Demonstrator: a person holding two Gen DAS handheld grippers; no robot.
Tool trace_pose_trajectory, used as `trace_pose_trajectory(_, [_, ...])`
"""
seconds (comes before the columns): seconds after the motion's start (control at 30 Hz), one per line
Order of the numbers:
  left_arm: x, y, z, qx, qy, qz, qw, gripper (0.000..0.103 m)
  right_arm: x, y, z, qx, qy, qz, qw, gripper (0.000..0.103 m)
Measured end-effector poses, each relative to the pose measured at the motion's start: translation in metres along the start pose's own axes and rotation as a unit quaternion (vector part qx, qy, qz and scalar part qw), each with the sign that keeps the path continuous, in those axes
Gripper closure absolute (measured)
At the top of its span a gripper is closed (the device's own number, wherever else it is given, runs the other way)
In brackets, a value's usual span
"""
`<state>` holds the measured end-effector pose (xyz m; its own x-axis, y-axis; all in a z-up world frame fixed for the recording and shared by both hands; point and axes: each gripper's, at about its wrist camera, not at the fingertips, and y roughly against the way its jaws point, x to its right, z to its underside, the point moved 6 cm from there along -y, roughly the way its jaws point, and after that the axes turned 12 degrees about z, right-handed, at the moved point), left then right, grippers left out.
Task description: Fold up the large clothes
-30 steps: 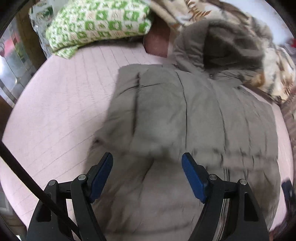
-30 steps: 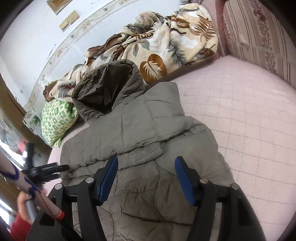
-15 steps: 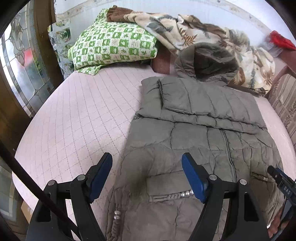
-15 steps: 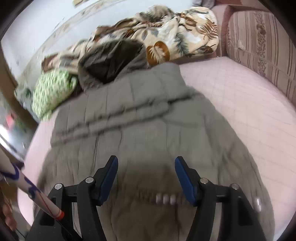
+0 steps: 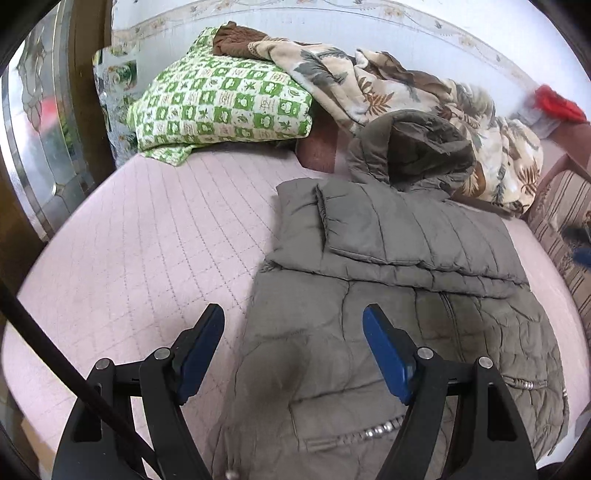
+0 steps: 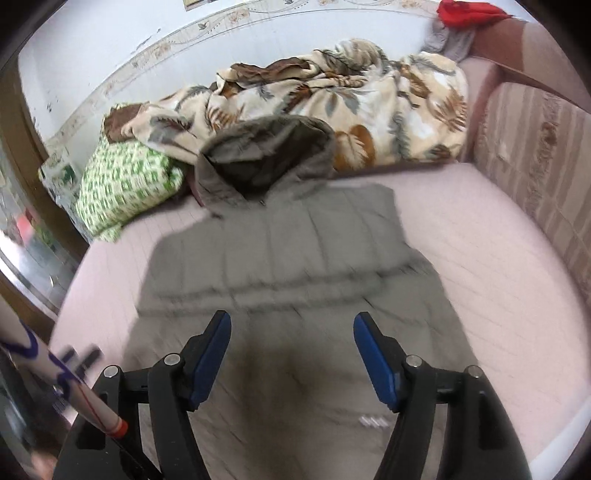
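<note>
A large olive-grey hooded puffer jacket (image 5: 399,295) lies flat on the pink quilted bed (image 5: 147,236), hood (image 5: 417,147) toward the wall, both sleeves folded across the chest. My left gripper (image 5: 293,343) is open and empty, above the jacket's lower left edge. In the right wrist view the jacket (image 6: 295,251) appears blurred, and my right gripper (image 6: 291,349) is open and empty above its lower middle.
A green checked pillow (image 5: 221,103) and a leaf-print blanket (image 5: 388,88) are piled at the head of the bed. A striped sofa back (image 6: 543,177) borders the right side. A glass door panel (image 5: 37,147) stands at the left. Red cloth (image 6: 465,13) lies at the back right.
Both grippers have pulled back and up from the jacket toward its hem. More of the bed and wall shows now. Both stay open and empty.
</note>
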<state>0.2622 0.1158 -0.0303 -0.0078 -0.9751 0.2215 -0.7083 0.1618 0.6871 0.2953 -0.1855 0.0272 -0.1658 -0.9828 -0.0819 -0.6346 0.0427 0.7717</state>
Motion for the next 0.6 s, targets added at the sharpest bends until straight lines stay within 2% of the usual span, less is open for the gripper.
trace_pose_trajectory(0.07, [-0.012,-0.01,0.004,-0.001,0.008,0.004,1.0,0.026,-0.018,-0.013,-0.029,-0.004,-0.004,0.0,1.0,0.029])
trace_pose_trajectory(0.13, [-0.023,-0.024,0.007,-0.02,0.018,0.008,0.9996,0.027,-0.033,-0.03,-0.058,-0.007,-0.012,0.004,1.0,0.029])
trace_pose_trajectory(0.2, [-0.032,-0.037,0.008,-0.045,0.04,0.027,0.9978,0.027,-0.046,-0.049,-0.085,-0.014,-0.029,-0.001,0.999,0.029])
trace_pose_trajectory(0.3, [-0.041,-0.047,0.005,-0.054,0.074,0.051,0.9944,0.027,-0.068,-0.081,-0.13,-0.022,-0.062,-0.013,0.998,0.028])
trace_pose_trajectory(0.5, [-0.053,-0.064,0.006,-0.07,0.088,0.055,0.9922,0.027,-0.104,-0.151,-0.207,-0.033,-0.145,-0.045,0.988,0.025])
trace_pose_trajectory(0.6, [-0.061,-0.071,0.007,-0.08,0.109,0.066,0.9886,0.027,-0.114,-0.185,-0.234,-0.035,-0.181,-0.043,0.982,0.023])
